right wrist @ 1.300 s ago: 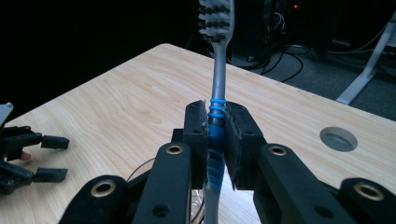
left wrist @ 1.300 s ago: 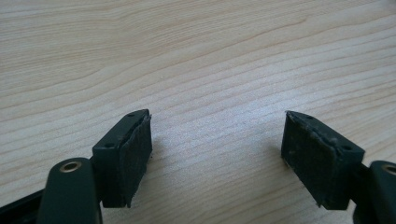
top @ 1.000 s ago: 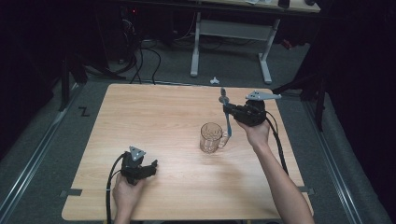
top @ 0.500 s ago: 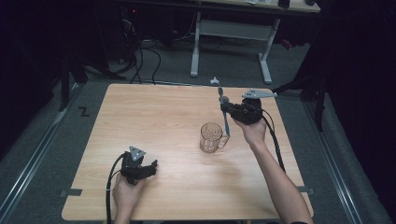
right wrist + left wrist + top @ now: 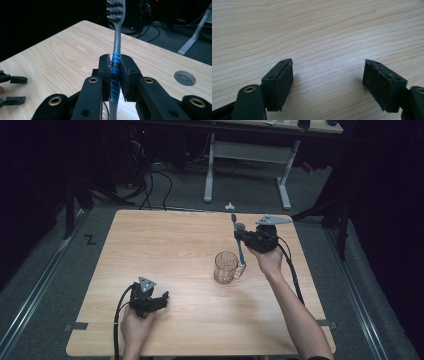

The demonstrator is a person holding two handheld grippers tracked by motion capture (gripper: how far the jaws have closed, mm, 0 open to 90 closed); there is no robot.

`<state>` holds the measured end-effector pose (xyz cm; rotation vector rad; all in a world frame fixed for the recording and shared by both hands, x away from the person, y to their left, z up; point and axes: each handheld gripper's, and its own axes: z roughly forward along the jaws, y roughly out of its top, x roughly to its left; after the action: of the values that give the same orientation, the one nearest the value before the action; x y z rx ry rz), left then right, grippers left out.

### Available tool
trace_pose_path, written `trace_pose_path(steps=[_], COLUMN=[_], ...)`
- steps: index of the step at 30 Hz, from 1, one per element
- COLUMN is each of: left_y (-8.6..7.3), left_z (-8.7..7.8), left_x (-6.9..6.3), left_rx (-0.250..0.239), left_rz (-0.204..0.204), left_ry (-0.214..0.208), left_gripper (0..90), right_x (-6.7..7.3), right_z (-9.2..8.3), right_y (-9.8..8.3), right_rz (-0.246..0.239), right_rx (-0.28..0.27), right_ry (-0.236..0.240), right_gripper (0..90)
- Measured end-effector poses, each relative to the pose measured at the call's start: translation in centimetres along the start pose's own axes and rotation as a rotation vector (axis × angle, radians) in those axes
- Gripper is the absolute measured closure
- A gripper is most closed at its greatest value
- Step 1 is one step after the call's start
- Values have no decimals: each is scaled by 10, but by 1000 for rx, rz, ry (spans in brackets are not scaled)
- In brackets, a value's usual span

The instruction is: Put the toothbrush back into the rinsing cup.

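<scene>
A toothbrush (image 5: 117, 37) with a grey handle and blue grip stands upright, bristle head on top, and my right gripper (image 5: 116, 62) is shut on its blue grip. In the high view the right gripper (image 5: 241, 239) hangs at the table's right, and the toothbrush (image 5: 241, 256) has its lower end just right of a clear glass mug (image 5: 225, 267), by the mug's handle. My left gripper (image 5: 162, 300) rests near the front left of the wooden table (image 5: 165, 245). Its jaws stand wide apart over bare wood, and the left gripper (image 5: 328, 75) holds nothing.
A round cable hole (image 5: 184, 78) is cut in the tabletop near its far edge. A small white object (image 5: 229, 206) lies on the floor beyond the table. A white desk frame (image 5: 250, 155) and loose cables (image 5: 155, 180) stand behind.
My right gripper with the toothbrush has drifted slightly to the left, toward the mug. The left gripper has stayed where it was.
</scene>
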<state>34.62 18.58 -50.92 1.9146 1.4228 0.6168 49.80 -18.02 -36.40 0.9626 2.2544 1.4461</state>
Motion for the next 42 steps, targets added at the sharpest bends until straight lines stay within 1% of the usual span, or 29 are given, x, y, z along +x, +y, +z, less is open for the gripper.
trace_pose_path(steps=[2,6,14,21,33,42], left_y=[0,0,0,0,0,0], left_z=[0,0,0,0,0,0], left_x=[0,0,0,0,0,0], left_rx=[0,-1,-2,-1,-1,-2], left_rz=[-1,-1,-2,0,0,-1], left_ry=[0,1,2,2,2,2], left_gripper=[250,250,249,250,249,249], right_x=[0,0,-1,-2,4,4], right_z=[1,2,-1,-8,-16,-22], right_y=[-1,-2,-6,-7,-11,-15], right_rz=[-9,-9,-5,-14,-52,-54], right_rx=[6,9,20,26,31,32], right_ry=[-7,-12,-1,-2,-7,-13], right_gripper=[800,800,800,799,799,799])
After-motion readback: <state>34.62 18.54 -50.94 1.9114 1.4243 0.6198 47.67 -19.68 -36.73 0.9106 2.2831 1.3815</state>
